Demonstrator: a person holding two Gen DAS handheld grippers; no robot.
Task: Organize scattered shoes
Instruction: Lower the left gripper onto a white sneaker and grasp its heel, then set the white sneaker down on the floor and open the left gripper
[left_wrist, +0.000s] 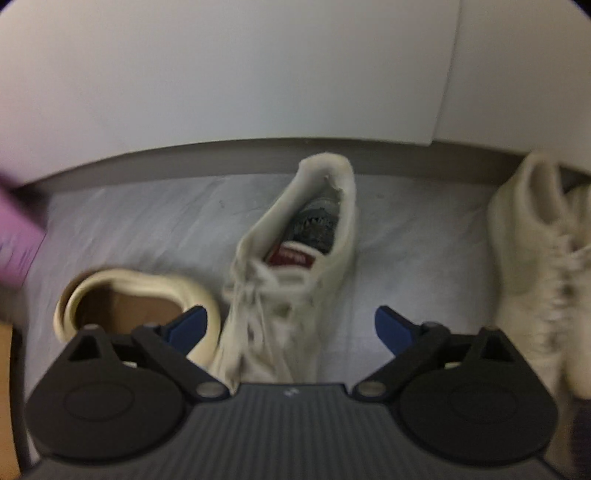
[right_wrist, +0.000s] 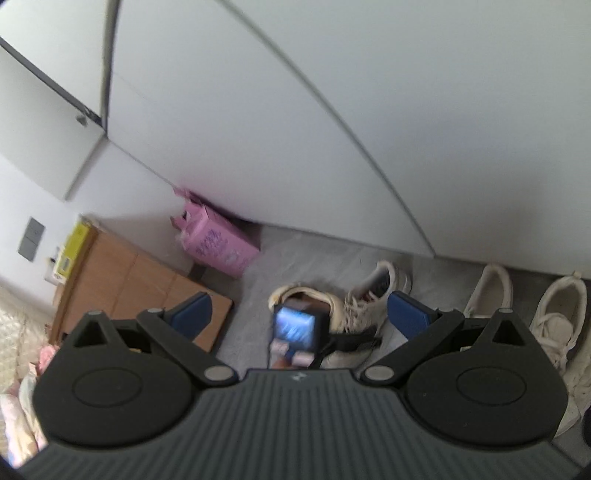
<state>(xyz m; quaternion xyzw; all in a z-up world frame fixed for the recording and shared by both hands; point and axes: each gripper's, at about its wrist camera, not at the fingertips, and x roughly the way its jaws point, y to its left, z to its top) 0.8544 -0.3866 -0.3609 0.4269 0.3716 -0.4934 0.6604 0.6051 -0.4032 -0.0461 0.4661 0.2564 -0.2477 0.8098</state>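
Note:
My left gripper (left_wrist: 291, 326) points steeply down with its blue pads (left_wrist: 192, 325) wide open. A white lace-up sneaker (left_wrist: 295, 251) with a red tongue label lies on the grey floor between and below them, and no pad presses on it. A cream slip-on shoe (left_wrist: 136, 295) with a brown insole lies to its left, under the left pad. Another white sneaker (left_wrist: 535, 258) stands at the right. My right gripper (right_wrist: 301, 314) hangs higher, open and holding nothing. Below it are the left gripper's body (right_wrist: 299, 328), the slip-on (right_wrist: 295, 291), the sneaker (right_wrist: 373, 295) and two more white shoes (right_wrist: 487, 291).
White cabinet doors (right_wrist: 295, 129) run along the back, with a dark plinth (left_wrist: 221, 155) at floor level. A pink box (right_wrist: 218, 243) stands by the cabinet at the left. A brown cardboard box (right_wrist: 136, 288) sits in front of it. Pale bedding (right_wrist: 22, 369) lies at far left.

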